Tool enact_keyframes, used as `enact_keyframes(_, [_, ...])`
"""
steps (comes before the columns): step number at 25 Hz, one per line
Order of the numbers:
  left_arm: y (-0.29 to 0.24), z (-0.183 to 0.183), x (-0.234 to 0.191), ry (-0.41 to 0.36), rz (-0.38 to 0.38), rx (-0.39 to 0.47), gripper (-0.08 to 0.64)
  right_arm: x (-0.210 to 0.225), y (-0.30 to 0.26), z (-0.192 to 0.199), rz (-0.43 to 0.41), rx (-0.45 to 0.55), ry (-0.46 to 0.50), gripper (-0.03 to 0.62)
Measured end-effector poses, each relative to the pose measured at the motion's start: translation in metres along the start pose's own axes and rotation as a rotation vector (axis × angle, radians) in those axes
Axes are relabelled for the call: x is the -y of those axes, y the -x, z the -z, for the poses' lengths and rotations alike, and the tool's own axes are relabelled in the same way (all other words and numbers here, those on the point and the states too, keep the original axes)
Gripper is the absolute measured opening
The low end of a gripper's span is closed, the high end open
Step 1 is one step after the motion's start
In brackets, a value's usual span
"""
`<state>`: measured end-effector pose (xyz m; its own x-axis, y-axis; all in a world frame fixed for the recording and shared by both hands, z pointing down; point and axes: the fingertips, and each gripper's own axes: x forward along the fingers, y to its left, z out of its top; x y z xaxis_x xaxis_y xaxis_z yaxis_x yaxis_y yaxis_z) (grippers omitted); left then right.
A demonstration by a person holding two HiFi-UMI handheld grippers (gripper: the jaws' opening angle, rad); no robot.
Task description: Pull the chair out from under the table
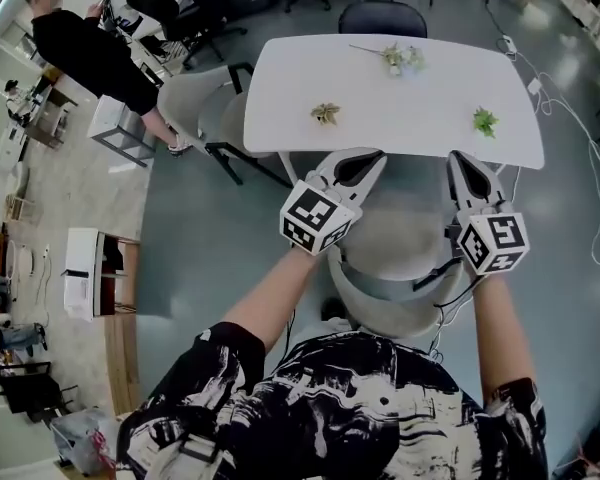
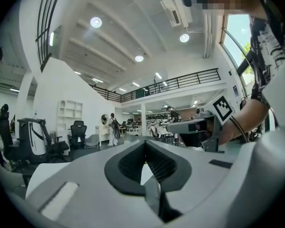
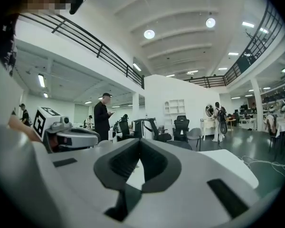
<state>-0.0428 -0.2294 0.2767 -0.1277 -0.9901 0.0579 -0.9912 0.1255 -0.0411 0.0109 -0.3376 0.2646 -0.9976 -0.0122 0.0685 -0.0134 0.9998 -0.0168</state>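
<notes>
The left gripper [image 1: 372, 156] and the right gripper [image 1: 459, 160] are closed tight and hold nothing. The chair [image 1: 400, 263] sits mid-frame, just below the table [image 1: 310, 68]. Best to open wide, grab its back and pull evenly.

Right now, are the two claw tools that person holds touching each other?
Apart. The head view shows the left gripper and right gripper with a wide stretch of grey chair between them.

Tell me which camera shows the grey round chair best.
The head view: from above, the grey round chair shows its seat and curved back at the white table's near edge. Both gripper views look across the room and miss it.
</notes>
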Motion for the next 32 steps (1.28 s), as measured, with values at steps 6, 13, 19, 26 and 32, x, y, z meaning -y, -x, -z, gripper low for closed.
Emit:
enact_keyframes(6, [-0.004,-0.008,-0.002,0.021,-0.022,0.048,0.006,0.004,0.005,-0.003,0.003,0.002,-0.021,0.002])
enact_keyframes(13, [-0.004,-0.016,-0.006,0.030,-0.038,0.071,0.006,0.006,0.009,0.005,0.029,-0.022,-0.019,0.002])
enact_keyframes(19, [-0.007,-0.015,0.000,0.037,-0.029,0.068,0.005,0.007,0.012,0.011,0.050,-0.043,-0.018,0.000])
enact_keyframes(26, [-0.008,-0.010,0.000,0.045,-0.035,0.064,0.005,0.009,0.012,0.015,0.050,-0.051,-0.017,0.000])
enact_keyframes(32, [-0.005,-0.009,0.005,0.044,-0.033,0.064,0.005,0.004,0.013,0.016,0.046,-0.051,-0.006,0.000])
